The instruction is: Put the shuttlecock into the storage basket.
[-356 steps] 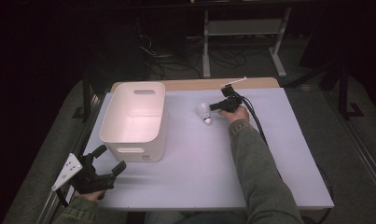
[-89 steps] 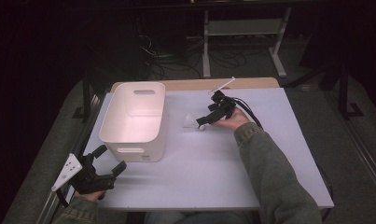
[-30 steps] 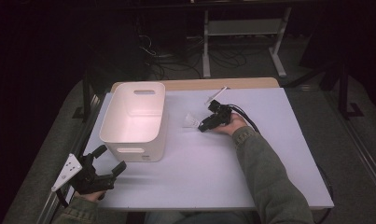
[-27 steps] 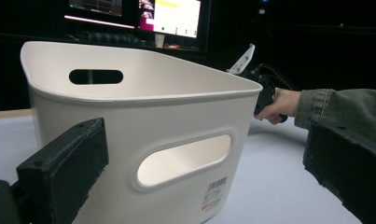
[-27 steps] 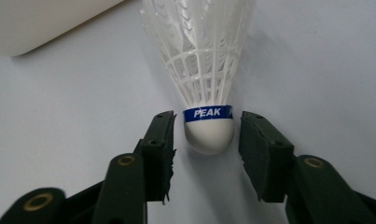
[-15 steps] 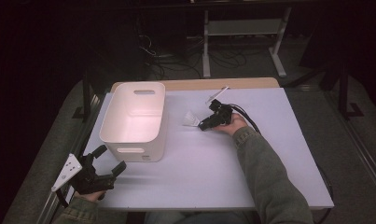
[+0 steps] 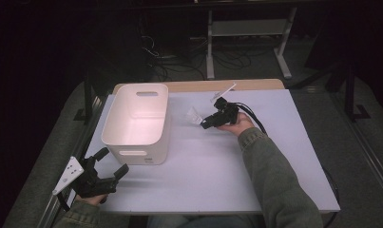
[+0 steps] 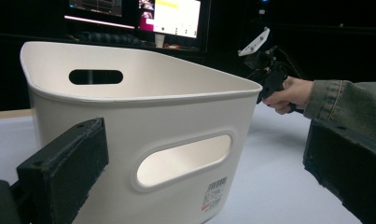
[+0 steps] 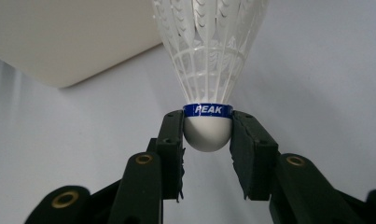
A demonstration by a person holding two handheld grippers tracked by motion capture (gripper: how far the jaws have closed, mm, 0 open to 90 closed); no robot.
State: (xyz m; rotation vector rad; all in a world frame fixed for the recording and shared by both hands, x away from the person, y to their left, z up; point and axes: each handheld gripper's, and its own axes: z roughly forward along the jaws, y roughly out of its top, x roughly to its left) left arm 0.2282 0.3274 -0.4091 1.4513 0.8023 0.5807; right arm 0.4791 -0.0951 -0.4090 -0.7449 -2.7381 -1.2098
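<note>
A birdie held up beside the big white tub

The white tub [image 7: 137, 121] sits on the pale table [image 7: 274, 156], and the left gripper [image 7: 106, 166] rests near its front wall, jaws apart and empty. The right gripper [image 9: 207, 135] squeezes the shuttlecock [image 9: 209, 70] by its round white nose, up off the table and just right of the tub. The shuttlecock looks very light. Its thin white feathers would likely bend or snap, so the hard nose under the blue band is the safe place to hold.

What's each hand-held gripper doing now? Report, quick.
Left hand-held gripper: open, holding nothing, near the white bin.
Right hand-held gripper: shut on the shuttlecock, gripping its cork base.
</note>
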